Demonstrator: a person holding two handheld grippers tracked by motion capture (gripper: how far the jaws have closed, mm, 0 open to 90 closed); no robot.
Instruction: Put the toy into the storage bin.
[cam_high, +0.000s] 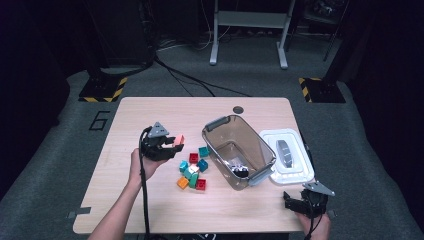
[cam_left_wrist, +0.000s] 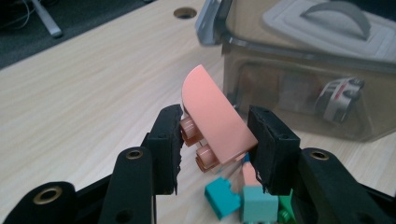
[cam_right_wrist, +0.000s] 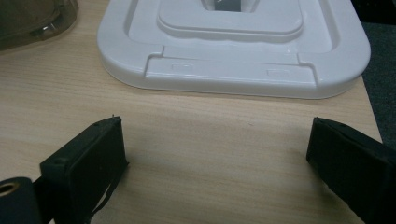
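**Left gripper clamps a salmon-pink brick above the table**

Left gripper (cam_left_wrist: 215, 140) has its two black jaws pressed on a salmon-pink brick (cam_left_wrist: 215, 123). That brick has a smooth, curved top face tilted toward the camera, and two round studs poking out beside the left jaw. In the high view the same gripper (cam_high: 167, 145) sits at about nine o'clock from the clear bin (cam_high: 216, 131), with the pink brick at its tip, raised off the wooden table (cam_high: 125, 200).

Loose bricks (cam_high: 193, 172) in teal, red, green and orange lie at five o'clock from the gripper, just beside the bin's near wall. Their lower edges are cut off in the left gripper view.

Inside the bin a small toy car (cam_left_wrist: 340, 97) shows blurred through the tinted wall.

Right gripper (cam_right_wrist: 217, 154) rests with jaws wide apart and nothing between them, the white lid (cam_right_wrist: 233, 60) at twelve o'clock.
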